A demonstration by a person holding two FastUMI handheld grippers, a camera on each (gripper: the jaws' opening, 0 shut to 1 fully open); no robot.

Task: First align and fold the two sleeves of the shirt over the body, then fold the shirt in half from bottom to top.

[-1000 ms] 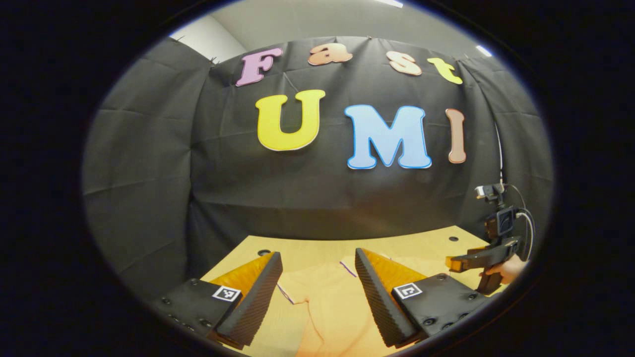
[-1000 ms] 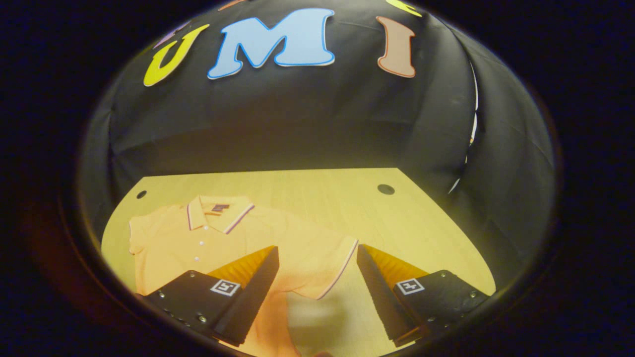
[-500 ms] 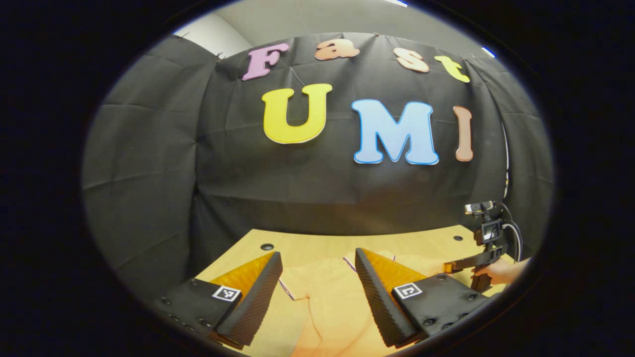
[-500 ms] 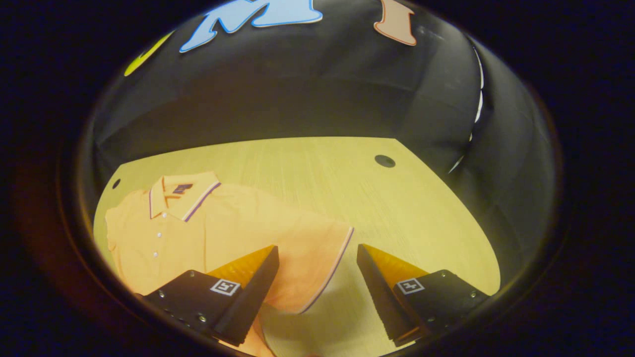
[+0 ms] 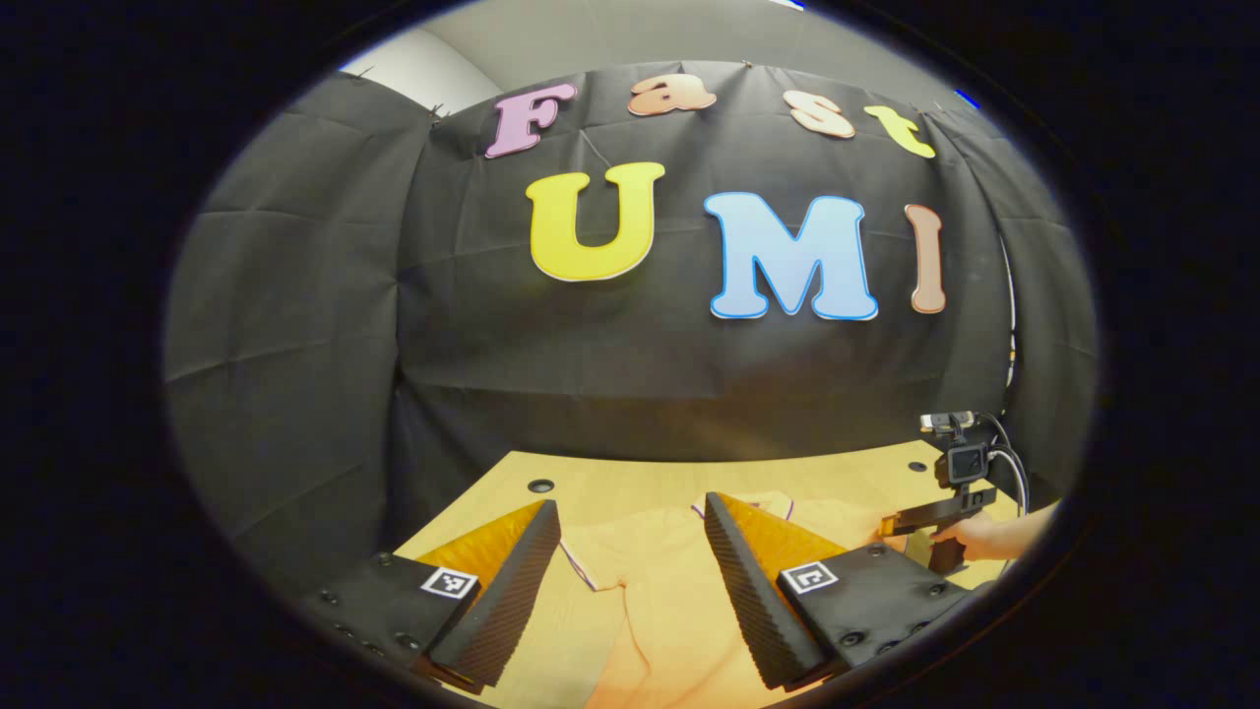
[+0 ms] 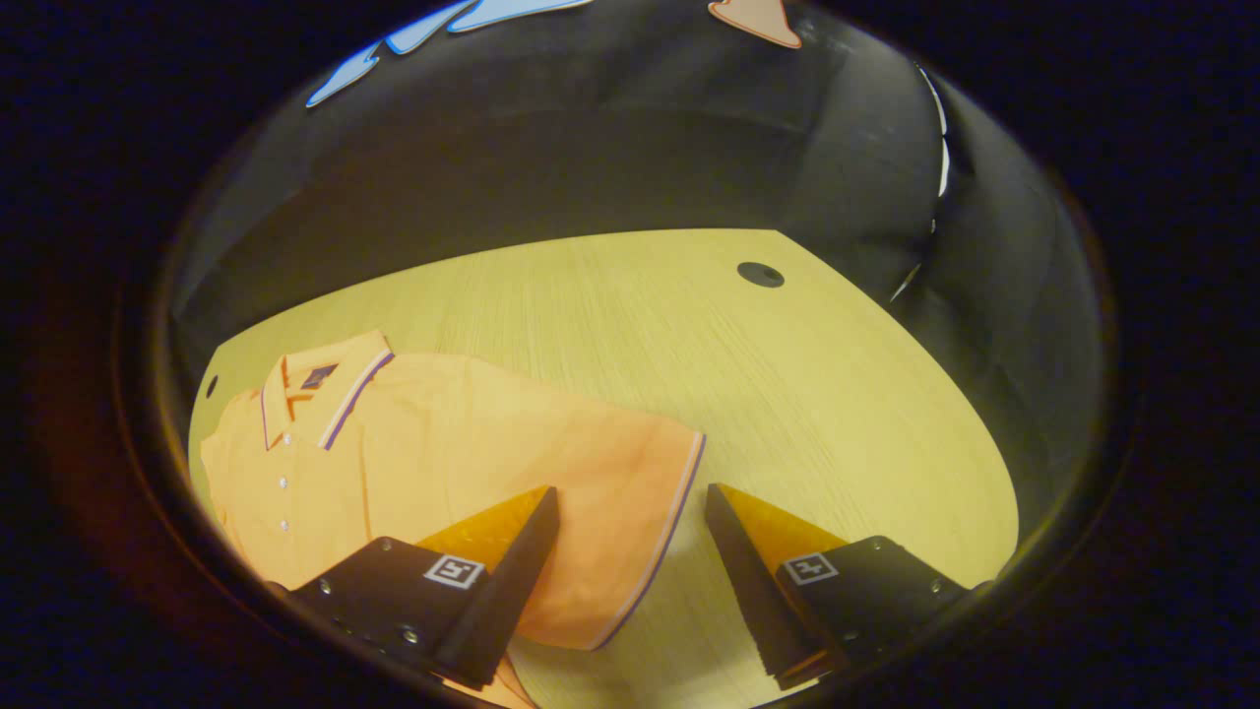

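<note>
Polo shirt [image 6: 433, 463], orange with a striped collar [image 6: 325, 379] and a buttoned placket, is lying flat and face-up on the pale wood-grain worktop [image 6: 689, 335]. Its right-hand sleeve [image 6: 630, 512] is spreading out sideways, the striped cuff edge running down between the right gripper [image 6: 630, 566] fingers. Those fingers are standing wide apart, holding nothing, hovering just over the sleeve. A round cable hole [image 6: 760, 275] is sitting near the worktop's far corner; black cloth wall [image 6: 610, 138] is enclosing the booth behind it.

In the left gripper view, the left gripper [image 5: 630, 566] is also gaping, fingers spread and gripping nothing, with the shirt's other sleeve and body [image 5: 650, 591] lying between and beyond them. A second hole [image 5: 540, 485] is showing at the worktop's far edge. Pale ceiling [image 5: 591, 39] is showing above the cloth. At the right, a hand [image 5: 989, 537] is holding the other gripper low over the shirt's far sleeve.

Versus 1.0 s ago: the right gripper view is tilting further down, so more worktop is showing and the sleeve cuff is sitting nearer the fingers. In the left gripper view the other gripper is sitting lower, closer to the shirt.
</note>
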